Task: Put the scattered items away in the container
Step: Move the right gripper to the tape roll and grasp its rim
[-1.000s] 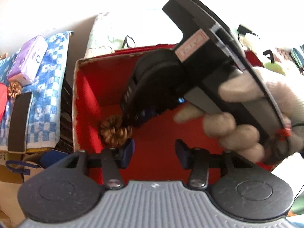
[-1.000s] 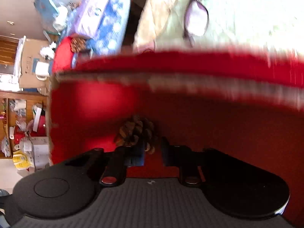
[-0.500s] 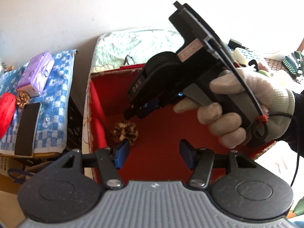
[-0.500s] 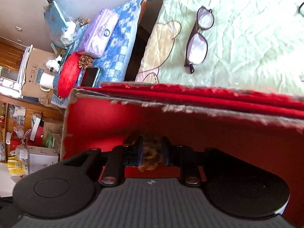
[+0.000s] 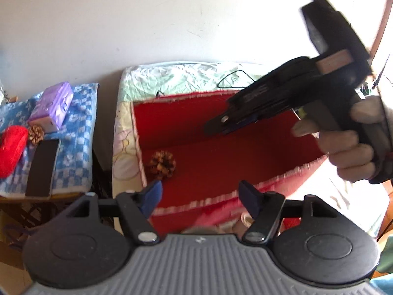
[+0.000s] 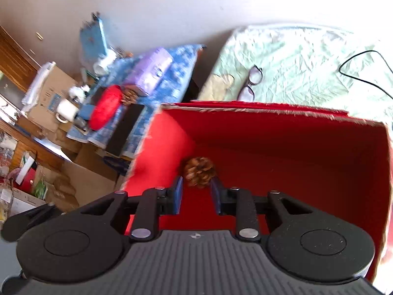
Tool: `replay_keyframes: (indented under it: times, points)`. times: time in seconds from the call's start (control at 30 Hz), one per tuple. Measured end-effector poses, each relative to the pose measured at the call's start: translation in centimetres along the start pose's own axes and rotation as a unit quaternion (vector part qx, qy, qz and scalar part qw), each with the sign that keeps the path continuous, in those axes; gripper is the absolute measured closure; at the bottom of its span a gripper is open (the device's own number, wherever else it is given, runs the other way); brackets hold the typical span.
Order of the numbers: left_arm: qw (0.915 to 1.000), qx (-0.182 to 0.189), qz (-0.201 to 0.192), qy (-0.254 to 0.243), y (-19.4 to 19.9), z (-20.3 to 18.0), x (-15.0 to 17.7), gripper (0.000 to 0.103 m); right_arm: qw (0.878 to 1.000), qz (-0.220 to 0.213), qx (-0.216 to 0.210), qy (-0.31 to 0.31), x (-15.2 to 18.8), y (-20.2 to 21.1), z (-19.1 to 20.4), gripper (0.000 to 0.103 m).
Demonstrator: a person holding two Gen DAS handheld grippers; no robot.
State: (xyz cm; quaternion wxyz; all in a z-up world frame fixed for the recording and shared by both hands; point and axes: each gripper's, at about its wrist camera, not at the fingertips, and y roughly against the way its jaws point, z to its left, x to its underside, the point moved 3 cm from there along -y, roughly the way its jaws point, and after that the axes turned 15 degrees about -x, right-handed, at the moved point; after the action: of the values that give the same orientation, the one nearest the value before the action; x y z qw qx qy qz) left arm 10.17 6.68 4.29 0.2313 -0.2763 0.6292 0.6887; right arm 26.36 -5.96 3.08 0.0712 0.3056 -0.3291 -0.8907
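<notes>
The red box (image 6: 282, 132) holds one pine cone (image 6: 199, 175) on its floor, near the left wall. The right gripper (image 6: 196, 195) stands narrowly apart and empty above the box; the left gripper (image 5: 200, 195) is wide and empty. A second pine cone (image 5: 36, 133) lies on the blue checkered towel (image 5: 76, 135), touching the red pouch (image 5: 11, 150). Eyeglasses (image 6: 250, 83) lie behind the box.

The left hand-held gripper (image 5: 200, 195) sits at six o'clock, its blue pads wide apart and empty above the near rim of the red box (image 5: 245, 167). A pine cone (image 5: 162, 164) lies on the box floor toward nine o'clock, near the left wall. At two o'clock a gloved hand (image 5: 353, 142) holds the right hand-held gripper (image 5: 228, 125) over the box. At nine o'clock, on a blue checked cloth (image 5: 76, 137), lie a purple pack (image 5: 52, 107), a second pine cone (image 5: 36, 134), a red pouch (image 5: 11, 150) and a black slab (image 5: 41, 169).
</notes>
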Motion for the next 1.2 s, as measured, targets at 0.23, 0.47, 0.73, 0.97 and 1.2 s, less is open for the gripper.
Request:
replay_keyframes:
  times: [0.23,0.47,0.73,0.97,1.2]
  points:
    - [0.9988,0.000,0.041,0.026,-0.2,1.0,4.4,0.032,0.999,-0.028,-0.018,0.000,5.9,2.6,3.2,0.075]
    - [0.9939,-0.024,0.099,0.044,-2.7,0.6,6.7,0.036,1.000,0.008,0.005,0.013,10.4,0.3,3.5,0.075]
    - [0.9884,-0.015,0.136,0.066,-4.6,0.1,7.3,0.057,0.999,0.027,0.031,-0.015,11.4,-3.3,1.7,0.075]
    - [0.9847,-0.036,0.151,0.078,-5.6,0.5,7.9,0.081,0.998,0.048,0.038,-0.016,12.5,-4.9,1.7,0.077]
    - [0.9852,-0.039,0.146,0.082,-5.4,0.6,8.1,0.085,0.997,0.045,0.060,-0.020,13.0,-6.1,1.0,0.083]
